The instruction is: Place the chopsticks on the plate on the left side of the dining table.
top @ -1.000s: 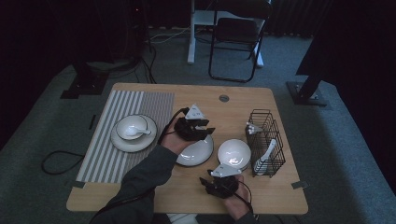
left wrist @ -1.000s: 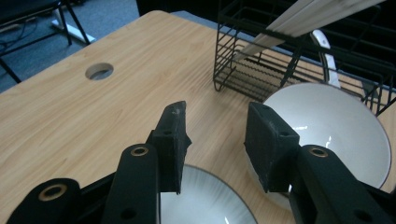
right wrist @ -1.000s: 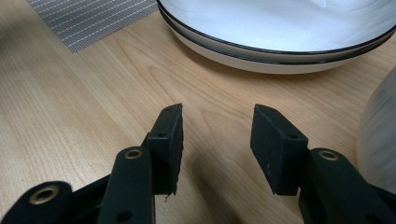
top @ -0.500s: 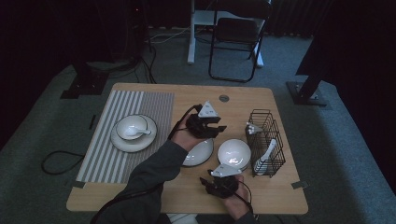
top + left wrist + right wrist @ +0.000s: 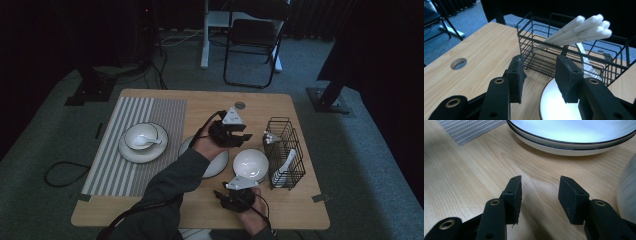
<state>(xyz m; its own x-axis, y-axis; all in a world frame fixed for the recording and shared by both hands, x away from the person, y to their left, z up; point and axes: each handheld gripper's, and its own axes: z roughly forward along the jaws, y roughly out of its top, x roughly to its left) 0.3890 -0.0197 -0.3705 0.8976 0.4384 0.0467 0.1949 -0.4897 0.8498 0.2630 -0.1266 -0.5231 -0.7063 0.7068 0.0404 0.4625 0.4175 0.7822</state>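
My left gripper (image 5: pixel 244 136) hovers over the middle of the table, open and empty, pointing at a black wire basket (image 5: pixel 284 150). In the left gripper view its jaws (image 5: pixel 539 65) frame the basket (image 5: pixel 534 50), which holds white chopsticks (image 5: pixel 579 28) and a white spoon (image 5: pixel 587 62). A white bowl (image 5: pixel 250 165) sits just below and in front of those jaws. My right gripper (image 5: pixel 223 194) rests low near the table's front edge, open with only bare wood between its jaws (image 5: pixel 540 182). A dark-rimmed plate (image 5: pixel 574 137) lies ahead of it and the bowl (image 5: pixel 627 192) at its right.
A striped placemat (image 5: pixel 115 160) covers the table's left side, carrying a plate (image 5: pixel 131 152) with a small bowl and spoon (image 5: pixel 141 137). The central plate (image 5: pixel 215 165) is partly hidden under the left sleeve. A round hole (image 5: pixel 240 105) pierces the tabletop near the far edge.
The left gripper has travelled right and slightly up, from over the central plate toward the wire basket. The right gripper has stayed put.
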